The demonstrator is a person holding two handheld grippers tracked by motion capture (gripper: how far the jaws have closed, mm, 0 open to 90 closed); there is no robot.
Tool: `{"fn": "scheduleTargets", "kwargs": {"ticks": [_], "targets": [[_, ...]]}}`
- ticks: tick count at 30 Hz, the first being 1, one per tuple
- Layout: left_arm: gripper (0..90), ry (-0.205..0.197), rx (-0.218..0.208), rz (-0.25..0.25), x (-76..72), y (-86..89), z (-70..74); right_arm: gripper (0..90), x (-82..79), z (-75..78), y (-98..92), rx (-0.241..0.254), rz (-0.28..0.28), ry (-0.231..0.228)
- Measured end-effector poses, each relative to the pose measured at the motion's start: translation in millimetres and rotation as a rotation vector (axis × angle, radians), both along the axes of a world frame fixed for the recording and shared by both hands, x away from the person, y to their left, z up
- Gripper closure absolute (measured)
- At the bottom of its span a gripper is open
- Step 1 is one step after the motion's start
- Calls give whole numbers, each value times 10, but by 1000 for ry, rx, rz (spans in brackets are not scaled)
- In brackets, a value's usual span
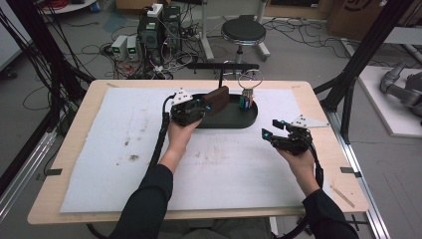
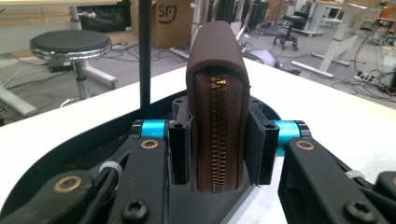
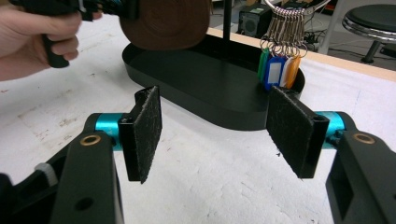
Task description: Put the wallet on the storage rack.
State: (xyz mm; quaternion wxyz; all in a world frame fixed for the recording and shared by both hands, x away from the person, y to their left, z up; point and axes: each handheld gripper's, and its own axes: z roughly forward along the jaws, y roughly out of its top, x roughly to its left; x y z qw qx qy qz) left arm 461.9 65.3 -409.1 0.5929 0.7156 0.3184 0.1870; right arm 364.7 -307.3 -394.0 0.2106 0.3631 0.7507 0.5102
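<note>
I've got the left claw (image 2: pixel 218 149) clamped on the brown zip wallet (image 2: pixel 215 102), pads on its two flat faces and zipper edge towards me, hanging it over the left part of the black oval tray (image 1: pixel 249 118), I judge for setting it down there. The right claw (image 3: pixel 219 135) waits wide and empty over the white tabletop (image 1: pixel 224 169). The tray's upright post (image 3: pixel 227 21) and the bunch of tagged keys (image 3: pixel 279 65) at its right end crowd the drop.

High view overhead; gripper views close, level; all share black tray (image 1: pixel 234 119)
</note>
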Motion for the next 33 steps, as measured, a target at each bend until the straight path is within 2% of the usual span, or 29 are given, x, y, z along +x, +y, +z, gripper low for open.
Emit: {"fn": "scheduleTargets", "kwargs": {"ticks": [5, 8, 11, 13, 19, 20, 25, 33], "targets": [[666, 12, 10, 16, 72, -43, -116, 372, 2, -3, 8, -1, 2, 2], [666, 28, -8, 24, 111, -64, -178, 373, 6, -2, 1, -3, 4, -5], [665, 22, 13, 31, 130, -91, -212, 373, 1, -3, 4, -3, 4, 0], [665, 31, 10, 40, 140, -105, -231, 373, 1, -4, 7, -7, 5, -1], [665, 39, 43, 48, 160, -143, -272, 373, -3, -4, 16, -8, 8, 0], [664, 37, 63, 55, 165, -154, -288, 373, -2, -5, 16, -9, 8, 0], [663, 44, 87, 63, 177, -159, -322, 373, 0, -5, 14, -8, 10, -3], [647, 39, 97, 62, 172, -186, -338, 373, -2, -5, 17, -9, 12, -1]]}}
